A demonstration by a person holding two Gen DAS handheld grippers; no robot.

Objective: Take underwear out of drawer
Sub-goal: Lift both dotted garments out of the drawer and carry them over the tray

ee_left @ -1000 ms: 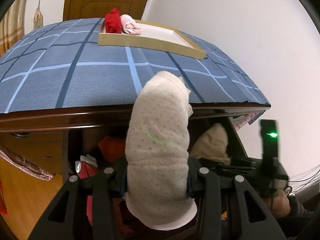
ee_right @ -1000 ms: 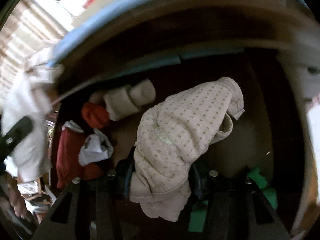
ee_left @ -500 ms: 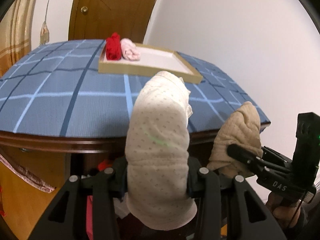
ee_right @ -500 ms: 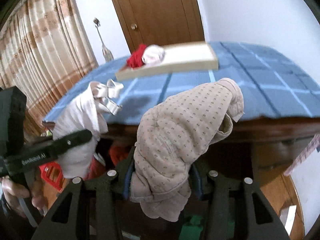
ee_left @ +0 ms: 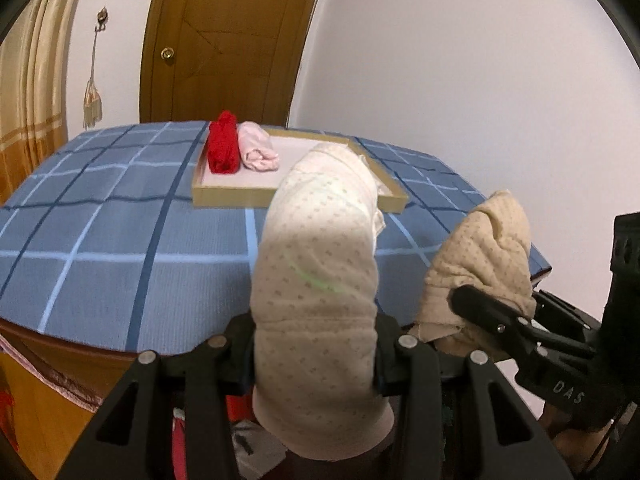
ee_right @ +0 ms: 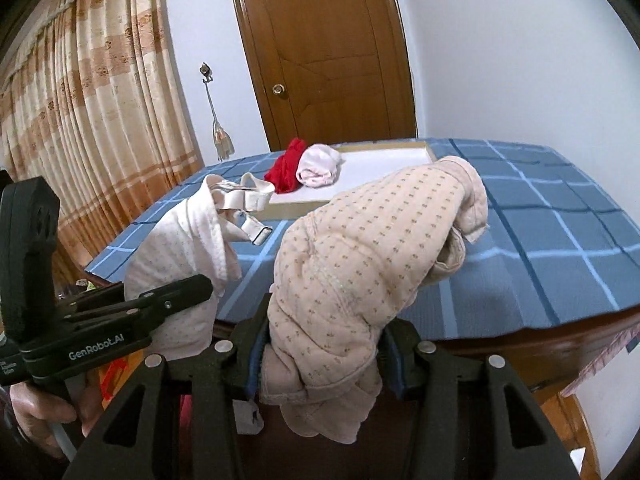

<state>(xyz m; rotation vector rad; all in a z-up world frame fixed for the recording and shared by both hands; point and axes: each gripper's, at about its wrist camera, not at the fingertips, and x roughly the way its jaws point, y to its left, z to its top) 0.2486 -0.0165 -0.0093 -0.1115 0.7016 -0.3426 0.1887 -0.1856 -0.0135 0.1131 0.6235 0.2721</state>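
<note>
Both tools are loaded right now. My left gripper [ee_left: 316,354] is clamped on a rolled white dotted underwear piece [ee_left: 316,280], and the roll stands upright out of the jaws, long axis running away from the camera toward the tray [ee_left: 224,196]. In the right wrist view its far end shows loose straps with a clasp [ee_right: 244,200] flopping over.

My right gripper [ee_right: 320,356] is squeezed on a beige dotted underwear bundle [ee_right: 372,260]. That one leans: long axis goes from the jaws up and to the right, folded end hanging over at the top.

Both bundles sit in the air at the near edge of the table, just above the blue checked tablecloth [ee_left: 100,248], side by side and not touching.

The tray is further back on the cloth, with a red roll [ee_left: 222,148] and a pink roll [ee_left: 258,152] packed touching in its far-left corner. The rest of the tray floor is bare white, and the cloth between the near edge and the tray is open too.
</note>
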